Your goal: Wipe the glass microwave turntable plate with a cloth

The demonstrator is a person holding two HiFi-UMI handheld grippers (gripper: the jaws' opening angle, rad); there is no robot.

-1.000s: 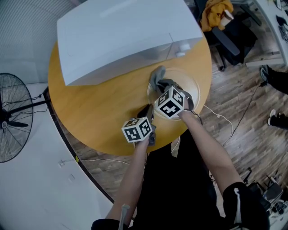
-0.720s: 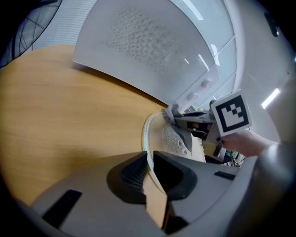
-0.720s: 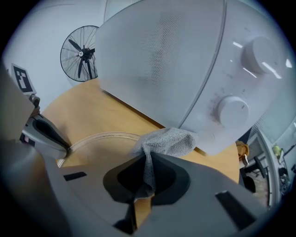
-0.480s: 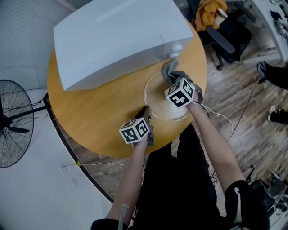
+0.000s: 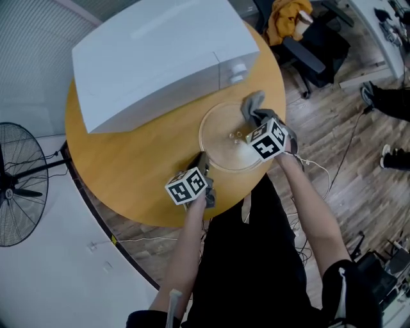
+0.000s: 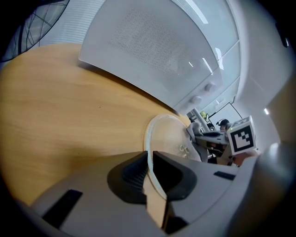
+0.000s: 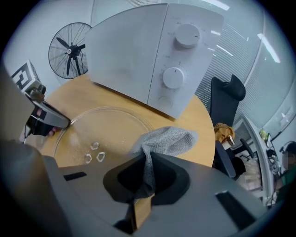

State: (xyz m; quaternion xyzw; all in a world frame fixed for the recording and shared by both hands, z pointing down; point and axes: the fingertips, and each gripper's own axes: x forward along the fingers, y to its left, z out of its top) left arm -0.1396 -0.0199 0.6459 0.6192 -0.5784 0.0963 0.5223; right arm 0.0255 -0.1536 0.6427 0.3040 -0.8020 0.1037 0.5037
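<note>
While I monitor from the remote station, I read the left gripper [image 6: 149, 159] as clamped on the near rim of the plate [image 5: 221, 138]. Its jaws have just been closing tighter, with the clear rim edge between the pads.

Plate: lies flat on the round wooden table [image 5: 128, 166], in front of the microwave [image 5: 154, 57], toward the table's near-right edge. Plate and microwave are close; I cannot tell whether they touch.

Right gripper [image 7: 147, 173]: jaws together on a bunched fold of the cloth [image 7: 166, 139]. The rest of the grey knit fans out ahead of the tips. The cloth sits at the plate's far-right rim, on the side next to the microwave's dials [image 7: 173, 77]. I cannot tell how much of it lies on glass and how much on table. The head view agrees, with the gripper angled down onto the cloth at that rim.

Three small lugs [image 7: 95, 152] show at the plate's centre, apart from the cloth. In the right gripper view I see the left gripper at the opposite rim, so the two grippers face each other across the plate.

Surroundings: a fan [image 5: 16, 192] stands on the floor left of the table. A dark chair [image 5: 307, 54] with a yellow garment [image 5: 285, 16] on it stands beyond the table's far-right side.
</note>
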